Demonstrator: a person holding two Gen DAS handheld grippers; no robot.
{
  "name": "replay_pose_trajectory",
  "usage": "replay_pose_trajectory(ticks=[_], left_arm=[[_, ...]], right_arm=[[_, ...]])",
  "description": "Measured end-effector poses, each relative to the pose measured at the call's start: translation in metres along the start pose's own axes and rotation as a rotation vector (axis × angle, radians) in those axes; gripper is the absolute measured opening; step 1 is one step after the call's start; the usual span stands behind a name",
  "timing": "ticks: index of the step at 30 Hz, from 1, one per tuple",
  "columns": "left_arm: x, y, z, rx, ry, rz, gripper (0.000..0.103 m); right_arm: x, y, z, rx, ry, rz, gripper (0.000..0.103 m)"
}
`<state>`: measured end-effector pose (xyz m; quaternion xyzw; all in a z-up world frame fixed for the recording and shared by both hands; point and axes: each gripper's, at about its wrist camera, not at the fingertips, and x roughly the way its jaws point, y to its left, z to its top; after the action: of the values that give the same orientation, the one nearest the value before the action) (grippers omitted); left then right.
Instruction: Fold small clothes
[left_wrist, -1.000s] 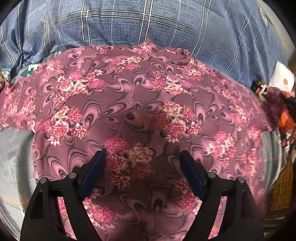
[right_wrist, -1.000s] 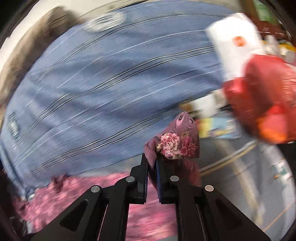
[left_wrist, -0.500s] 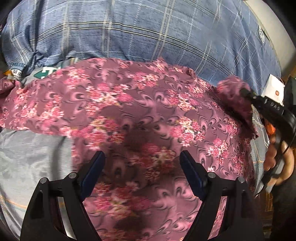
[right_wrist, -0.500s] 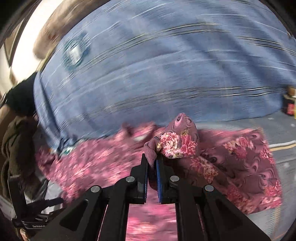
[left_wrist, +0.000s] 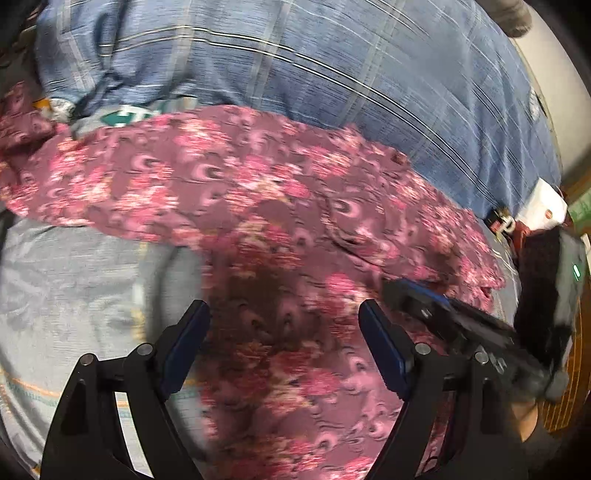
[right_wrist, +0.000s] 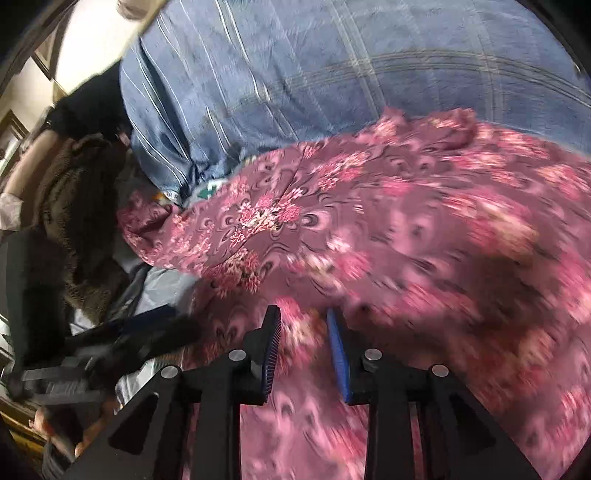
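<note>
A maroon garment with pink flowers (left_wrist: 258, 192) lies spread on the bed, one side folded over onto the rest (right_wrist: 406, 221). My left gripper (left_wrist: 282, 310) hovers over its near part, open, with nothing between the fingers. My right gripper (right_wrist: 303, 314) is low over the folded cloth and its jaws are opening. The cloth shows in the gap beneath them, but the pads do not press on it. In the left wrist view the right gripper (left_wrist: 424, 299) reaches in from the right. The left gripper (right_wrist: 147, 325) shows blurred in the right wrist view.
A blue plaid blanket (left_wrist: 332, 74) is bunched behind the garment. Grey bedsheet (left_wrist: 74, 277) lies to the left. A dark fleece item (right_wrist: 74, 221) and another floral piece (right_wrist: 144, 218) sit at the left edge. A white box (left_wrist: 543, 203) stands far right.
The right gripper carried a pinched corner of the garment across it and lowered it; its jaws have parted and the corner is out of them. The left gripper drifted sideways, still open.
</note>
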<state>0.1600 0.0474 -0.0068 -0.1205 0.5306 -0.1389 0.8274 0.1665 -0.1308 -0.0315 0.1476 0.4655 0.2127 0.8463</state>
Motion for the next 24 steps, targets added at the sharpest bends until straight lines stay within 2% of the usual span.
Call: replay_pose_trajectory(ticks=[3, 7, 10, 11, 12, 13, 14, 16, 18, 21, 22, 24], left_arm=[[0.022, -0.022, 0.004, 0.014, 0.051, -0.044, 0.083], [0.062, -0.055, 0.013, -0.040, 0.136, -0.118, 0.083], [0.067, -0.075, 0.025, -0.056, 0.071, -0.085, 0.083], [0.068, -0.079, 0.031, -0.072, 0.046, -0.083, 0.068], [0.069, -0.081, 0.036, -0.087, 0.031, -0.088, 0.029], [0.073, -0.084, 0.043, -0.093, 0.038, -0.101, 0.011], [0.075, -0.087, 0.049, -0.095, 0.051, -0.092, 0.002], [0.063, -0.087, 0.056, -0.097, 0.006, -0.062, 0.002], [0.041, -0.082, 0.059, -0.081, -0.073, -0.053, 0.002], [0.008, -0.067, 0.064, -0.075, -0.177, 0.020, 0.002], [0.001, -0.061, 0.066, -0.072, -0.192, 0.042, 0.002], [-0.001, -0.046, 0.066, -0.076, -0.173, 0.055, 0.002]], right_arm=[[-0.036, -0.033, -0.015, 0.078, -0.057, -0.016, 0.034], [-0.081, -0.092, -0.034, 0.210, -0.102, -0.071, 0.036], [-0.106, -0.129, -0.047, 0.300, -0.138, -0.082, 0.036], [-0.112, -0.139, -0.052, 0.331, -0.150, -0.077, 0.036], [-0.119, -0.149, -0.057, 0.364, -0.165, -0.068, 0.036], [-0.123, -0.156, -0.060, 0.386, -0.177, -0.061, 0.036], [-0.126, -0.162, -0.064, 0.407, -0.189, -0.055, 0.036], [-0.132, -0.174, -0.069, 0.447, -0.211, -0.032, 0.036], [-0.132, -0.181, -0.073, 0.476, -0.227, -0.001, 0.037], [-0.128, -0.189, -0.073, 0.509, -0.239, 0.044, 0.038], [-0.126, -0.191, -0.071, 0.519, -0.243, 0.057, 0.038], [-0.122, -0.198, -0.065, 0.547, -0.258, 0.096, 0.040]])
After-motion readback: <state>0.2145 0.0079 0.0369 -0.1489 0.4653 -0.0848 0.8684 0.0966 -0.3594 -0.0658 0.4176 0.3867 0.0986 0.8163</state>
